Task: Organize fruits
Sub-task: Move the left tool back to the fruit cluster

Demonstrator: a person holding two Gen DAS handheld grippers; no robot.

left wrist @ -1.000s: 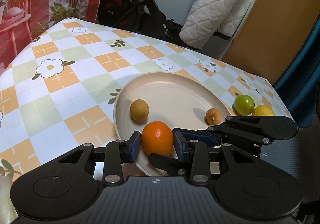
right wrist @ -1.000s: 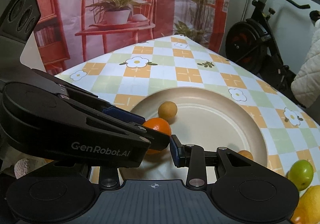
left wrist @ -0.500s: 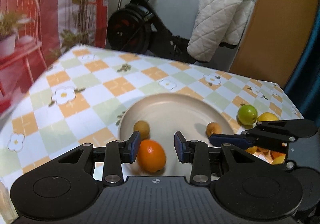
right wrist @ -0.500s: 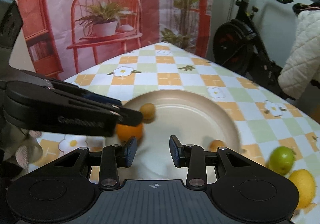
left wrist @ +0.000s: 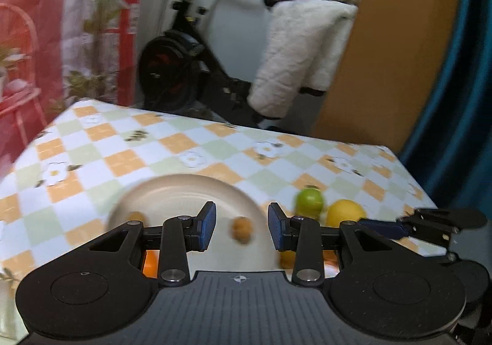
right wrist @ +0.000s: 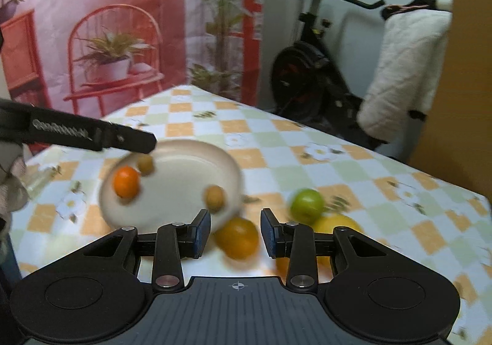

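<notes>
A beige plate [right wrist: 184,178] on the checked tablecloth holds an orange [right wrist: 126,182] and two small tan fruits [right wrist: 214,197]. The plate also shows in the left wrist view [left wrist: 184,191] with a tan fruit [left wrist: 241,229] between my fingers' line of sight. Right of the plate lie another orange [right wrist: 236,237], a green fruit [right wrist: 307,205] and a yellow lemon [right wrist: 338,226]. My left gripper [left wrist: 241,229] is open, empty and raised above the plate. My right gripper [right wrist: 236,232] is open, with the second orange seen between its fingers.
The table's far edge faces an exercise bike [left wrist: 184,68] with a white quilted coat [left wrist: 301,62] draped on it. A red printed backdrop [right wrist: 92,22] hangs at the left. A wooden panel [left wrist: 384,52] and blue curtain stand at the right.
My left gripper let go of the orange onto the plate, opened and pulled up and back. My right gripper swung right, toward the fruits beside the plate.
</notes>
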